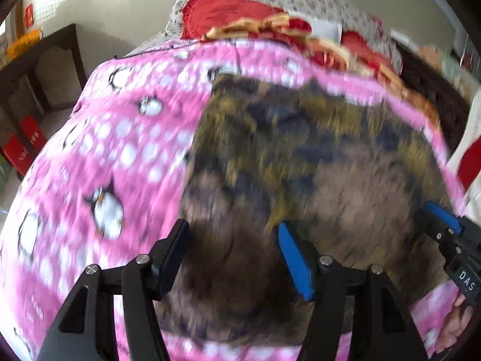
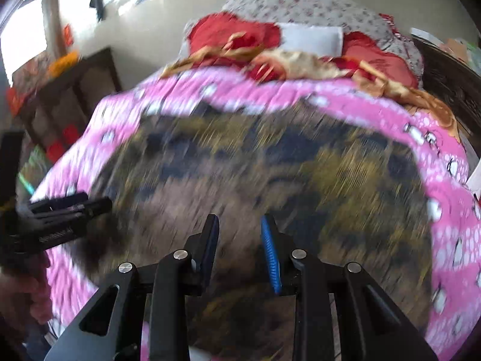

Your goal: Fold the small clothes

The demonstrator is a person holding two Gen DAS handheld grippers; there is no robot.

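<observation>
A small garment (image 1: 300, 150) in a brown, olive and dark blotched print lies spread flat on a pink penguin blanket (image 1: 120, 138). Both views are blurred. My left gripper (image 1: 233, 228) hangs over the garment's near left part, open wide, with nothing between its fingers. In the right wrist view the same garment (image 2: 270, 165) fills the middle of the pink blanket (image 2: 445, 180). My right gripper (image 2: 239, 221) is above the near edge with a narrow gap between its pads and no cloth in it. Each gripper shows in the other's view: right gripper (image 1: 442, 219), left gripper (image 2: 90, 204).
Red cushions (image 1: 228, 12) and gold-trimmed cloth (image 2: 300, 60) are heaped at the far end of the bed, with floral bedding (image 2: 315, 9) behind them. A dark wooden cabinet (image 1: 45, 69) stands left of the bed. A person's hand (image 1: 457, 316) holds the right gripper.
</observation>
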